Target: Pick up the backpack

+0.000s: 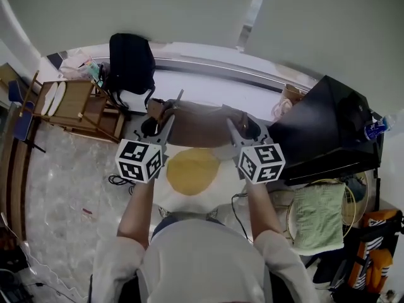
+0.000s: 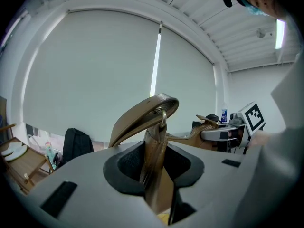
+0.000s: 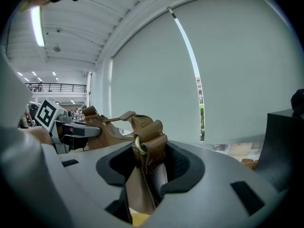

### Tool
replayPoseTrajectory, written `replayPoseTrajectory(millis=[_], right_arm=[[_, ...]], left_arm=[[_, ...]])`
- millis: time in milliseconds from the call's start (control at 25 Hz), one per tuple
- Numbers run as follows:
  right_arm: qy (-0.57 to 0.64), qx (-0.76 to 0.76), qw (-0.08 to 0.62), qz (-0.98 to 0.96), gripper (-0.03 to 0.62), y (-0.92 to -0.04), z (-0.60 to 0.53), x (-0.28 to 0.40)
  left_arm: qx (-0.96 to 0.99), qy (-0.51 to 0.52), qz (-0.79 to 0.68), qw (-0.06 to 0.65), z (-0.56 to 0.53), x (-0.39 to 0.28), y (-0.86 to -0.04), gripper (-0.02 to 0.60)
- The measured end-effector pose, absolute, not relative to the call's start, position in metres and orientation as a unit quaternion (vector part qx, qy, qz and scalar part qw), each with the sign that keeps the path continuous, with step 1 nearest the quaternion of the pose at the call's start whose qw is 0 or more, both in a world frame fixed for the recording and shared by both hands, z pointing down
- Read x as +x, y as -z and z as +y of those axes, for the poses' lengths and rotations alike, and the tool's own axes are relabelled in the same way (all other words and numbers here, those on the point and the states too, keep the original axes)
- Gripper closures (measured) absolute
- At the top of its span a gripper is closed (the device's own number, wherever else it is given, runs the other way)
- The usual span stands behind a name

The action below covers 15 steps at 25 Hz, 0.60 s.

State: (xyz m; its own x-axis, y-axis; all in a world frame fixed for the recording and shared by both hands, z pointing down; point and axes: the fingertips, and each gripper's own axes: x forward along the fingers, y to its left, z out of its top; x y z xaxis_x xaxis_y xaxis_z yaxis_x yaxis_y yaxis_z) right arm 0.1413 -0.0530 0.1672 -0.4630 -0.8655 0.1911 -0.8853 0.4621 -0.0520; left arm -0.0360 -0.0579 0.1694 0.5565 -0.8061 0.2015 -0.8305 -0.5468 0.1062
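A brown leather backpack hangs in the air between my two grippers, in front of the person's body. In the head view my left gripper grips its left end and my right gripper its right end. In the left gripper view the left gripper is shut on a brown strap with a brass ring above the jaws. In the right gripper view the right gripper is shut on a brown strap tab with a ring, and the zipped top of the bag stretches leftward.
A black backpack leans at the window ledge, beside a wooden rack. A black table with a water bottle stands on the right. Below it lies a green towel. A yellow round patch lies under the bag.
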Motion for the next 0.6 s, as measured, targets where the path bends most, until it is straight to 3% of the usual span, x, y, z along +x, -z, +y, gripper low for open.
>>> replayPoseTrajectory(millis=[600], right_arm=[[-0.044, 0.504, 0.064, -0.860, 0.419, -0.145, -0.050, 0.128]], left_arm=[[0.874, -0.052, -0.478, 0.075, -0.047, -0.048, -0.147, 0.459]])
